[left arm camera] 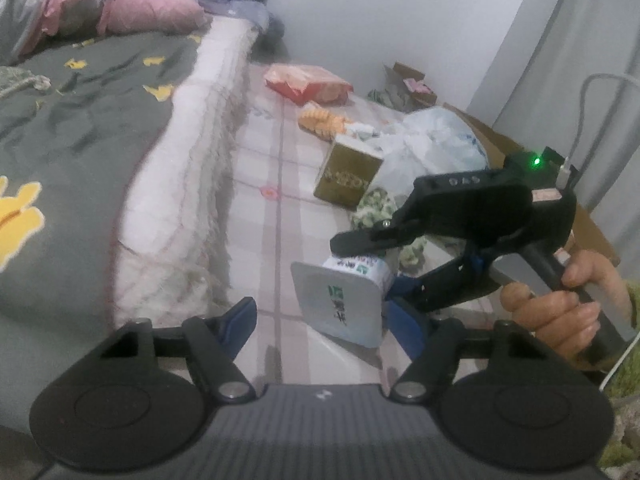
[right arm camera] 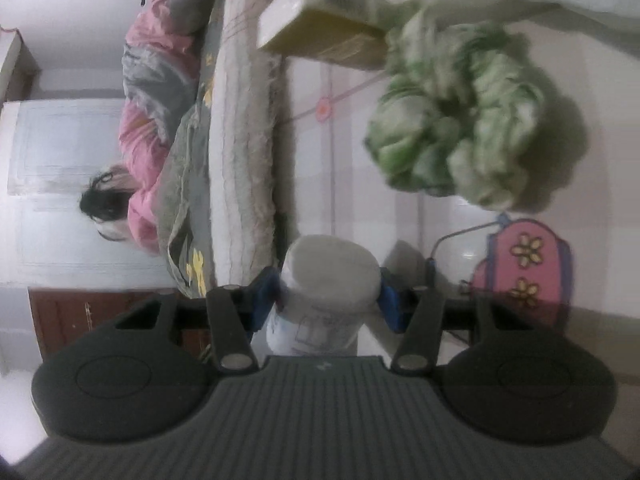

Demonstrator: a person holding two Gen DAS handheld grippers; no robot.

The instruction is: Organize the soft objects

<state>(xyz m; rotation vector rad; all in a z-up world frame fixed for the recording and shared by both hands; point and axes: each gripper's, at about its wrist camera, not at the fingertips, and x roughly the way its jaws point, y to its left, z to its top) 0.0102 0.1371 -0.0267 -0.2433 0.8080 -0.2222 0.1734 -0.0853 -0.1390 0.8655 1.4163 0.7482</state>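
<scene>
White tissue pack (right arm camera: 330, 280) pinched in my right gripper (right arm camera: 328, 292) fingers; left gripper (left arm camera: 324, 320) fingers spread wide; green cloth (right arm camera: 460, 120) at two o'clock on the floor (right arm camera: 360, 160).

We cannot read the print on the white packet (left arm camera: 340, 304): the characters blur, and its far end is hidden behind the right gripper (right arm camera: 329, 294). In the right wrist view the gripper body cuts off the packet's near end. Beyond the packet, the green-and-white cloth (right arm camera: 460, 120) is smeared by motion, so we cannot make out its folds. The gold box (left arm camera: 350, 178) beyond the packet carries lettering too soft to read. Left of the packet, the bed (left arm camera: 80, 120) runs out of the frame edge.
</scene>
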